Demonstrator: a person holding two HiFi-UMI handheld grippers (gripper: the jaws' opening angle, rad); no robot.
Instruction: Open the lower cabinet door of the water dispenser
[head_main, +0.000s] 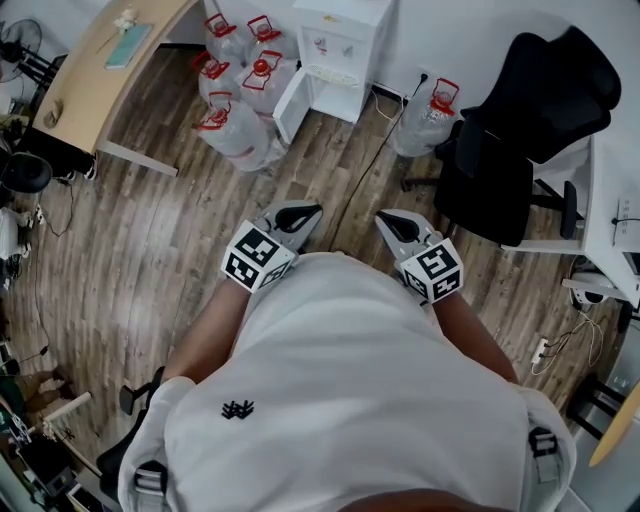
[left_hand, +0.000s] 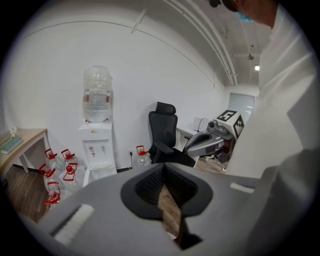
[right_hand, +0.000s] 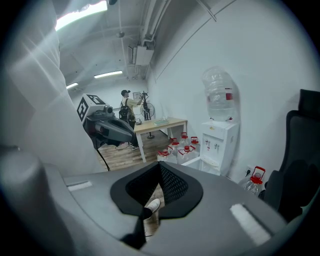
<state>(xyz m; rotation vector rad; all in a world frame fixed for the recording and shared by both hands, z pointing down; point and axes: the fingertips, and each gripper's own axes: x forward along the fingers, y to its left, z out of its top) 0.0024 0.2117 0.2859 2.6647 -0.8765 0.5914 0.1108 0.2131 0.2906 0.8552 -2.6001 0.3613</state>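
Observation:
The white water dispenser (head_main: 340, 45) stands against the far wall, a clear bottle on top of it (left_hand: 97, 95). Its lower cabinet door (head_main: 290, 105) is swung out to the left, also seen as the door (right_hand: 192, 162) in the right gripper view. My left gripper (head_main: 312, 210) and right gripper (head_main: 385, 216) are held side by side close to my body, well short of the dispenser. Both point toward it with jaws together and nothing between them. The left gripper (left_hand: 164, 167) and the right gripper (right_hand: 160, 165) each show closed tips.
Several water bottles with red caps (head_main: 235, 125) lie left of the dispenser, and one more bottle (head_main: 430, 115) stands to its right. A black office chair (head_main: 520, 130) is at the right, a wooden desk (head_main: 110, 70) at the left. A cable (head_main: 365, 170) crosses the wood floor.

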